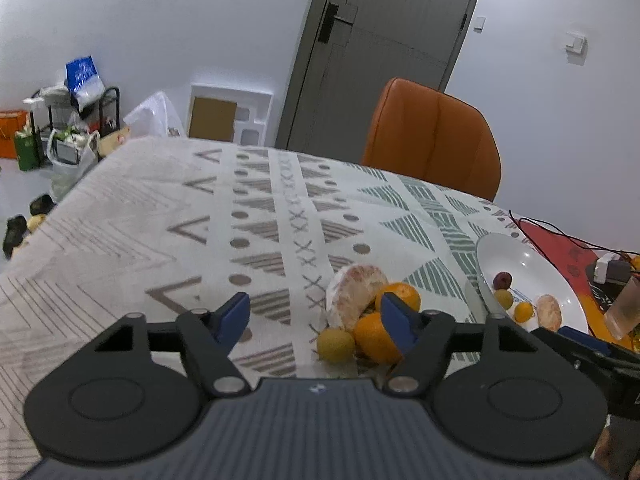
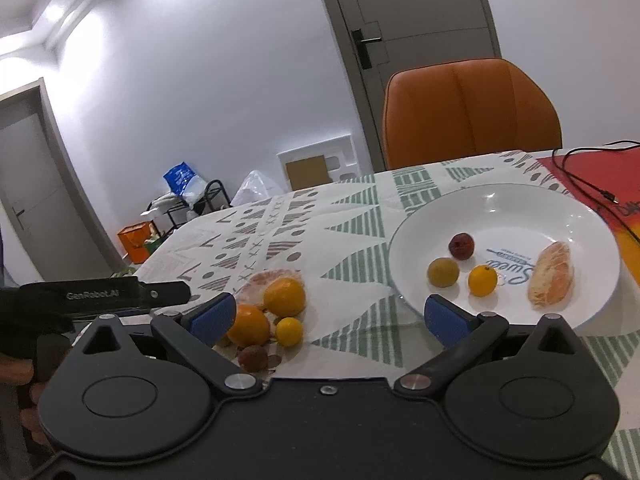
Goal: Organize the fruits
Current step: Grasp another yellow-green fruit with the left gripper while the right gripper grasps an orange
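A white plate (image 2: 560, 208) (image 1: 520, 256) holds a dark red fruit (image 2: 461, 245), a greenish fruit (image 2: 443, 272), a small yellow-orange fruit (image 2: 482, 280) and a peeled citrus piece (image 2: 552, 274). On the cloth to its left lies a pile: a peeled pomelo piece (image 1: 354, 294), two oranges (image 2: 285, 296) (image 2: 249, 325), a small yellow fruit (image 2: 289, 331) and a brownish one (image 2: 253, 358). My left gripper (image 1: 314, 316) is open, low over the cloth just left of the pile. My right gripper (image 2: 330, 318) is open between pile and plate, empty.
The table carries a patterned cloth (image 1: 260, 220). An orange chair (image 2: 472, 112) stands at the far side. A red mat with black cables (image 2: 580, 176) lies right of the plate. A clear cup (image 1: 626, 308) stands near the plate. Bags and boxes clutter the floor (image 1: 60, 140).
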The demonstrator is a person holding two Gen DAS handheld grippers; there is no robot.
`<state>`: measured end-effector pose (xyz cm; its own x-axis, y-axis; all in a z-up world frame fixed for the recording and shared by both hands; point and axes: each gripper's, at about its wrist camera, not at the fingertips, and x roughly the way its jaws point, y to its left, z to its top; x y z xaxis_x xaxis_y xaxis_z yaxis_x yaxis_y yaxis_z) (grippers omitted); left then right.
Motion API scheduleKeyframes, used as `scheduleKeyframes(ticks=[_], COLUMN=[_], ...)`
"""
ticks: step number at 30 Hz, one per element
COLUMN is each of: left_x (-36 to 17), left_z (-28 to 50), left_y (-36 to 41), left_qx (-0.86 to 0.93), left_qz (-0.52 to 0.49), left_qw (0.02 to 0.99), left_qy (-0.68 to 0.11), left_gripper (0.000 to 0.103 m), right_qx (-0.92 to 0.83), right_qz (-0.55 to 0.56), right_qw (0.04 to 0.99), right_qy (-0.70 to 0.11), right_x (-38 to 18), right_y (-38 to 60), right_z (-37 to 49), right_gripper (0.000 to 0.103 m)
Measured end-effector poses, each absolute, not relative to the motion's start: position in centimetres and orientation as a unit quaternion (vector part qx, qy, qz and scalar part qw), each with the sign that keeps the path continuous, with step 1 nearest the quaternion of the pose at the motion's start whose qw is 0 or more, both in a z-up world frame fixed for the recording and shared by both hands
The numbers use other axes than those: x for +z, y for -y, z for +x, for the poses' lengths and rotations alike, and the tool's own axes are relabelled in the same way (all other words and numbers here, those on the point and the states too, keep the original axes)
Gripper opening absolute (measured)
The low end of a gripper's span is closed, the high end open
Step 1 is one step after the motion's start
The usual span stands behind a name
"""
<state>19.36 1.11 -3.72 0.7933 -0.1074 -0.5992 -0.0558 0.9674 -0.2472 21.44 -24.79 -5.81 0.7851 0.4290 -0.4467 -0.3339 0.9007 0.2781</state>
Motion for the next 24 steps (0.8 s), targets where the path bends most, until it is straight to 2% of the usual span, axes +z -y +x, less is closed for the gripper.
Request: scheduleKeyframes(ticks=[5, 8, 12, 16, 20, 21, 24], left_x=[-4.8, -5.3, -6.1, -6.8, -7.6, -7.7, -8.0], left_z=[19.6, 19.7, 20.2, 20.5, 20.8, 20.8, 20.9], left_y=[-1.0, -1.1, -1.1, -0.8, -0.7, -0.7, -0.7], left_qx=[-0.025, -0.027, -0.033, -0.041, -0.051, -0.054, -0.054], left_qz=[-0.134, -0.139, -0.144, -0.147, -0.157, -0.162, -0.161], left_qw=[0.933, 0.93, 0.925, 0.921, 0.915, 0.913, 0.913], left_qy=[-0.333, -0.339, -0.35, -0.358, -0.369, -0.372, -0.37], left_gripper=[0.055, 0.052, 0.038, 0.036, 0.034, 0.029, 0.025], right_qx=[0.209, 0.213, 0.218, 0.218, 0.225, 0.228, 0.243], right_qz=[0.087, 0.085, 0.081, 0.08, 0.077, 0.077, 0.085], right_qw=[0.939, 0.936, 0.934, 0.934, 0.931, 0.93, 0.923], right_qy=[-0.26, -0.266, -0.27, -0.271, -0.277, -0.279, -0.285], right_x=[-5.9, -6.2, -6.3, -6.3, -6.5, -6.5, -6.7], right_y=[24.2, 24.0, 23.7, 23.6, 23.1, 23.0, 22.7], right_z=[21.4, 21.6, 21.7, 21.7, 22.0, 22.0, 22.2], right_gripper=[0.093, 0.086, 0.084, 0.083, 0.078, 0.077, 0.072])
